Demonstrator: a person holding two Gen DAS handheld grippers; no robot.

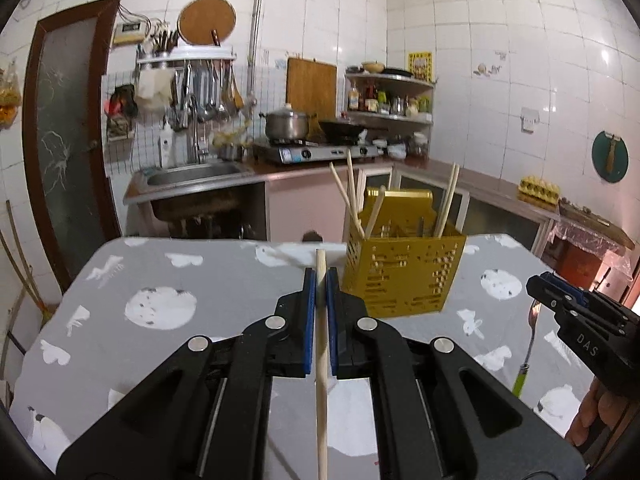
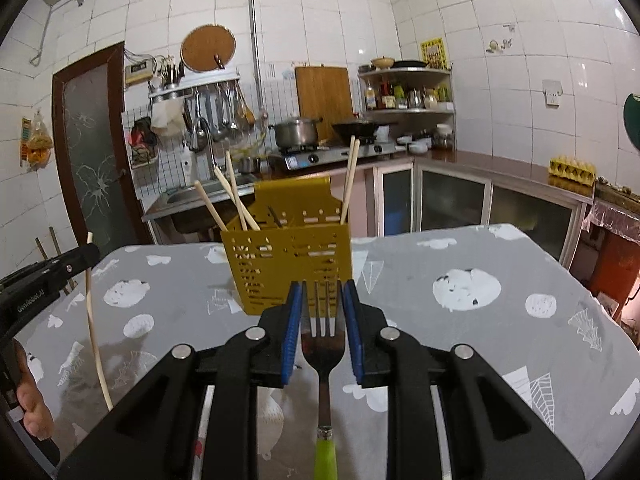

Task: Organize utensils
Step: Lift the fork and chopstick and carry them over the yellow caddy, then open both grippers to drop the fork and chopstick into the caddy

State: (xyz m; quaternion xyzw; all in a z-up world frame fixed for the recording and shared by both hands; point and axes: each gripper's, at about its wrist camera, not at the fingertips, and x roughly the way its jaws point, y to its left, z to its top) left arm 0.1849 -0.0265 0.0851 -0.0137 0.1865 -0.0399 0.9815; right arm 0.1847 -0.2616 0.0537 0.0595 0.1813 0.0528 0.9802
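My left gripper (image 1: 320, 276) is clamped tight on a chopstick (image 1: 321, 360), and my right gripper (image 2: 322, 300) pinches a green-handled fork (image 2: 323, 348) by its head, both held above the tabletop (image 1: 180, 272) near its far edge, just short of the yellow holder (image 1: 404, 268). Risk: the long, low-hanging handle and stick may catch the holder's rim and tip it. Chopsticks (image 2: 236, 200) already leaning inside crowd the slots.

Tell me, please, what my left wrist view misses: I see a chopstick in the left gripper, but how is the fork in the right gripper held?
Observer: The right gripper clamps the fork across its head, tines pointing forward toward the yellow utensil holder.
Operator: Thank you. What is its handle like?
Observer: The green handle hangs below the gripper.
Operator: Does my chopstick hang free?
Observer: Yes, the chopstick dangles from the left gripper above the table.
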